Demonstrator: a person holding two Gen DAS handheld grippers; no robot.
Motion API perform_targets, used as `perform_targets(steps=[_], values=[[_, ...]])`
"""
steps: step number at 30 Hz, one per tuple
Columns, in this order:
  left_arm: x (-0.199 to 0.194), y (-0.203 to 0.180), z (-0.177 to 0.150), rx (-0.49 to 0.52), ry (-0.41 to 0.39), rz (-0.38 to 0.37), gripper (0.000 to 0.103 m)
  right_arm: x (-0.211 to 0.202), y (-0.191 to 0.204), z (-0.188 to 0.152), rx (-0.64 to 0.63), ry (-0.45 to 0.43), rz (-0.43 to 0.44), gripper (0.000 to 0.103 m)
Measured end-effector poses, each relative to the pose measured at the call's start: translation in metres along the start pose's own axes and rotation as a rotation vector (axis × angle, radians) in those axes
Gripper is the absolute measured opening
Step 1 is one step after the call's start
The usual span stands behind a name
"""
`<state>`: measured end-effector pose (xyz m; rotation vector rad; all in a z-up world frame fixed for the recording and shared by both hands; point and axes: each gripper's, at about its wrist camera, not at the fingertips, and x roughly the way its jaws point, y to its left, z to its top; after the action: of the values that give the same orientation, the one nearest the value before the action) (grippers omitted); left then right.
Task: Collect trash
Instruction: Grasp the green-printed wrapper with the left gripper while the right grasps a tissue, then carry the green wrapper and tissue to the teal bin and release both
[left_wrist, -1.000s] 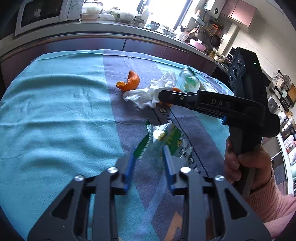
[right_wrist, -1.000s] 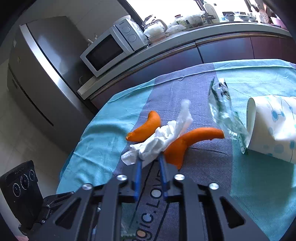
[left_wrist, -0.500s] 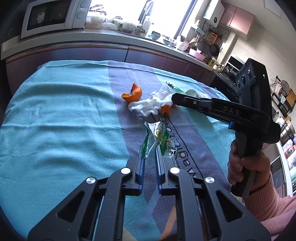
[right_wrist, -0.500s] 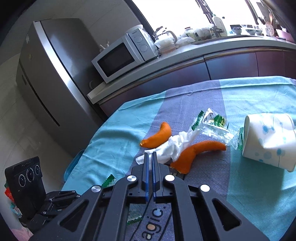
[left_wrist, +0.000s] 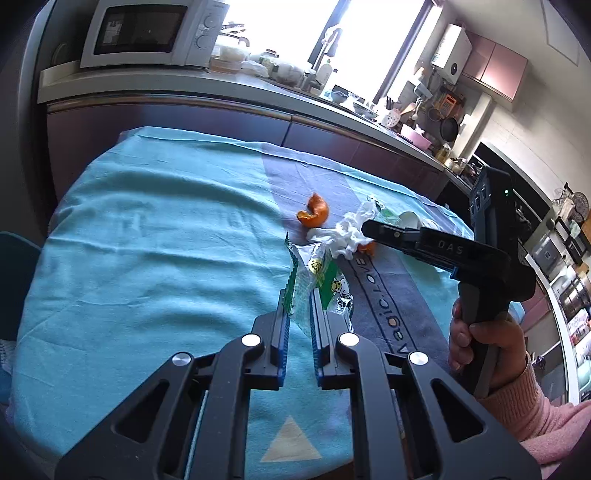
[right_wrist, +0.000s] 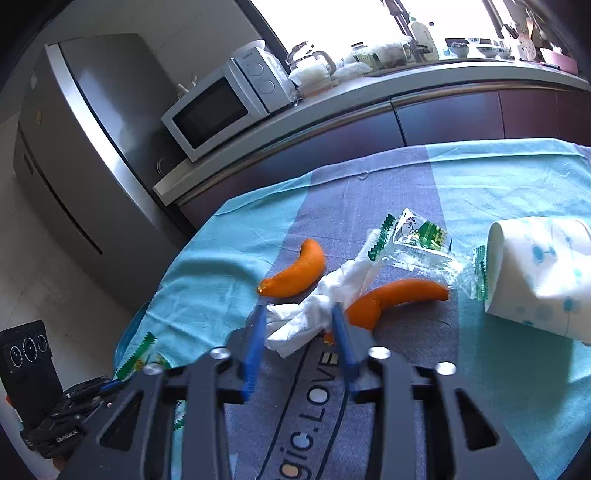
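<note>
Two fingers of the left gripper (left_wrist: 300, 299) are pinching a clear, green-edged snack wrapper (left_wrist: 317, 269) by its near end. They have just been closing, and the gap between them is narrow. The wrapper is standing up from the striped cloth on the table (left_wrist: 147, 258).

Fingers of the right gripper (right_wrist: 298, 314) are standing apart, having just been opening. The near end of a crumpled white tissue (right_wrist: 347, 280) is lying between them on the cloth, and I cannot tell whether the pads are pressing on it. One piece of orange peel (right_wrist: 295, 273) is lying just beside the tissue. Another peel (right_wrist: 399, 291) is touching its other side. A second clear wrapper (right_wrist: 417, 247) is resting beyond them, against a tipped paper cup (right_wrist: 539, 273).

A hand (left_wrist: 487, 343) in a pink sleeve (left_wrist: 546, 417) is gripping the right gripper's handle. A microwave (right_wrist: 221, 110) is sitting on the counter behind the table.
</note>
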<state>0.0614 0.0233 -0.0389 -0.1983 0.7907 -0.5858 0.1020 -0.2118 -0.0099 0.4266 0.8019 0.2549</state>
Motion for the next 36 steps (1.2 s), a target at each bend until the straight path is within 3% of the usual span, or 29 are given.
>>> perform_targets(steps=[1, 10, 18, 25, 32, 36], values=[[-0.002, 0.002, 0.000, -0.003, -0.003, 0.003, 0.011, 0.000, 0.001, -0.001, -0.006, -0.002, 0.000, 0.003], [-0.030, 0.027, 0.000, -0.051, -0.049, 0.031, 0.011, -0.028, 0.029, 0.001, -0.099, -0.079, 0.043, 0.001], [-0.070, 0.055, -0.001, -0.103, -0.120, 0.087, 0.011, -0.042, 0.074, 0.004, -0.192, -0.088, 0.171, 0.001], [-0.115, 0.089, -0.004, -0.165, -0.199, 0.183, 0.011, -0.022, 0.132, 0.009, -0.285, -0.036, 0.323, 0.001], [-0.156, 0.139, -0.010, -0.249, -0.258, 0.325, 0.011, 0.017, 0.198, 0.014, -0.363, 0.039, 0.482, 0.001], [-0.169, 0.168, -0.015, -0.303, -0.268, 0.393, 0.011, 0.045, 0.235, 0.010, -0.411, 0.087, 0.528, 0.001]])
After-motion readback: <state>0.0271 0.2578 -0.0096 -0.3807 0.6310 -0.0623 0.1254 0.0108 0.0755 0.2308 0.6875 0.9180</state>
